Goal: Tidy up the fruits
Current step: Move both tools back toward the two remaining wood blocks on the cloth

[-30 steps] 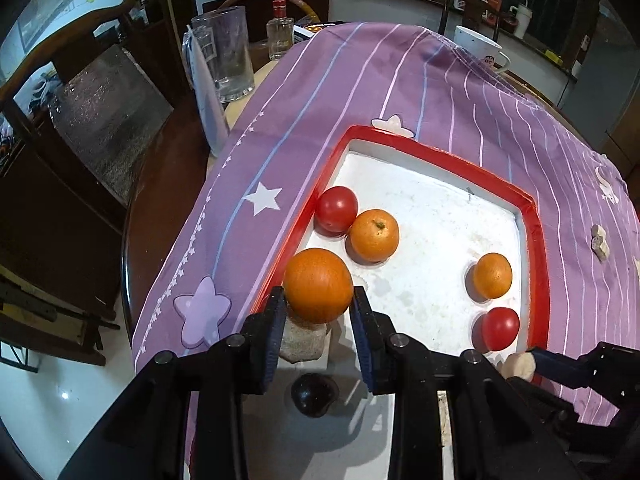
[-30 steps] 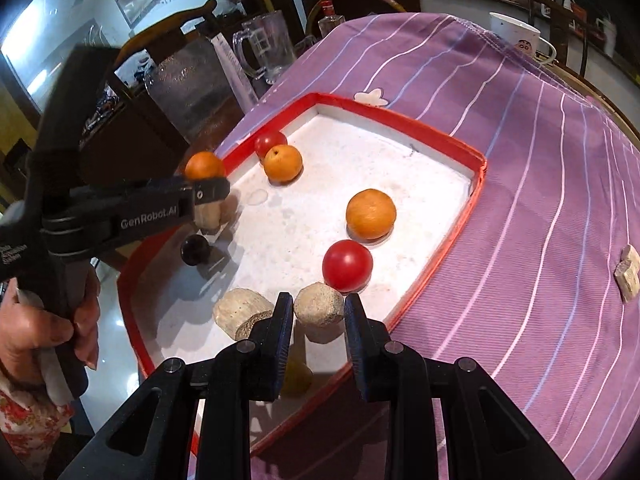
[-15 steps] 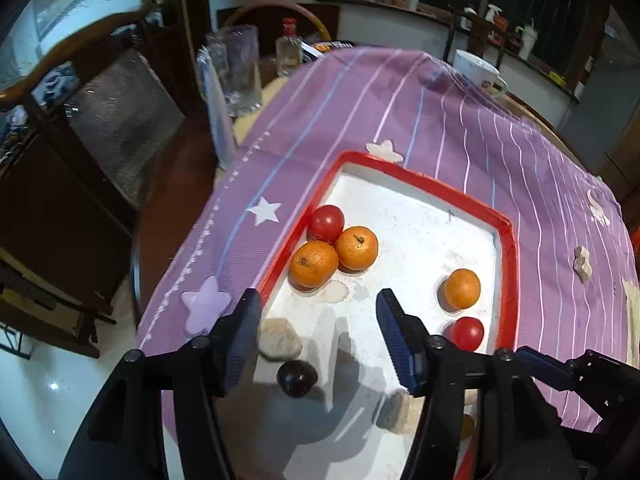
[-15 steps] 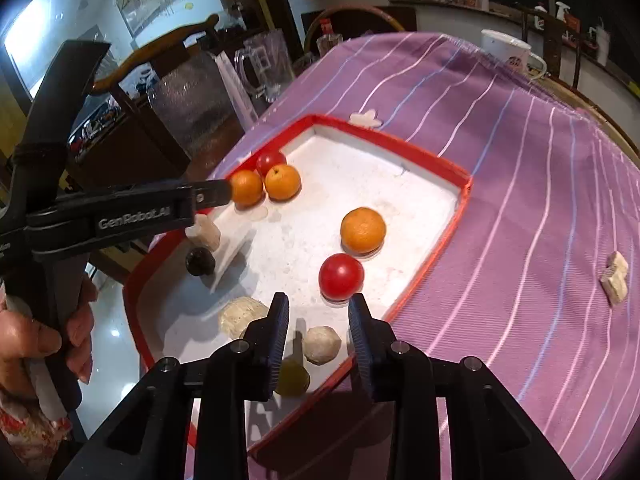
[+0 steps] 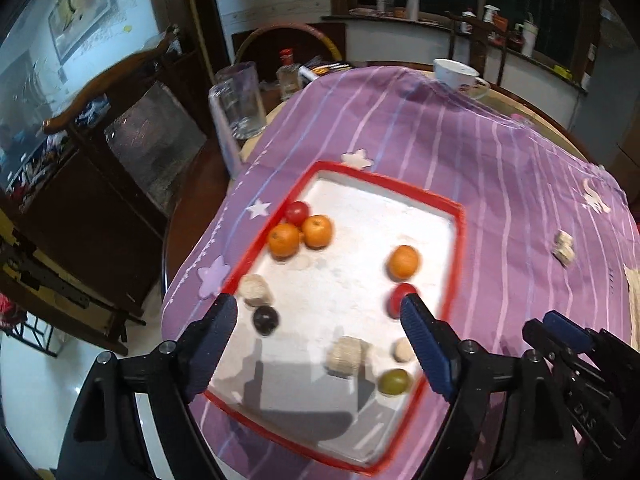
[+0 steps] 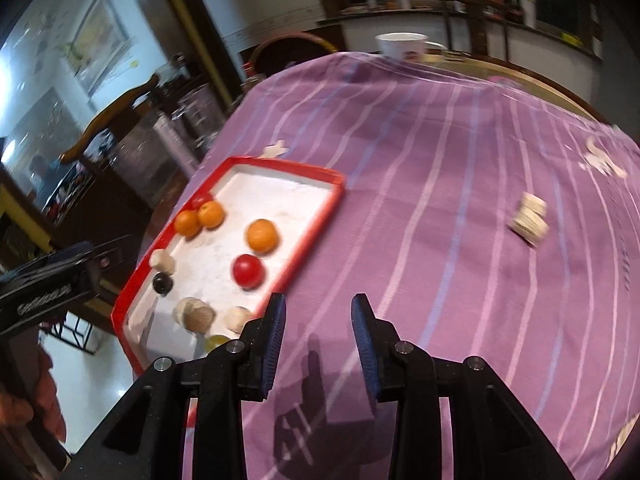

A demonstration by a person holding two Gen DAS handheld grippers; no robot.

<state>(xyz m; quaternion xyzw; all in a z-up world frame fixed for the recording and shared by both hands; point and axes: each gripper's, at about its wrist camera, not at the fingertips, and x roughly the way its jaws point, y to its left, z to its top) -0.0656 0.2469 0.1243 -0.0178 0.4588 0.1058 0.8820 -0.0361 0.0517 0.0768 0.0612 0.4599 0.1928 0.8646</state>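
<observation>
A red-rimmed white tray (image 5: 456,216) (image 6: 324,208) lies on a purple striped cloth. Two oranges (image 5: 284,239) (image 5: 317,231) and a red fruit (image 5: 297,212) cluster at its far left. A third orange (image 5: 404,262) (image 6: 261,236) and a red fruit (image 5: 398,298) (image 6: 248,271) lie on its right side. A dark plum (image 5: 265,320), a green fruit (image 5: 394,382) and pale lumps (image 5: 346,356) lie nearer. My left gripper (image 5: 316,338) is wide open and empty above the tray's near end. My right gripper (image 6: 318,334) is open and empty over the cloth, right of the tray.
A pale block (image 6: 529,220) (image 5: 563,247) lies on the cloth to the right. A glass jug (image 5: 239,100), a small bottle (image 5: 289,72) and a white cup (image 5: 456,73) (image 6: 402,45) stand at the far edge. A wooden chair (image 5: 120,92) stands at left.
My left gripper let go of the orange beside the far-left cluster, opened wide and drew back. My right gripper released the pale lump in the tray and swung right over the cloth.
</observation>
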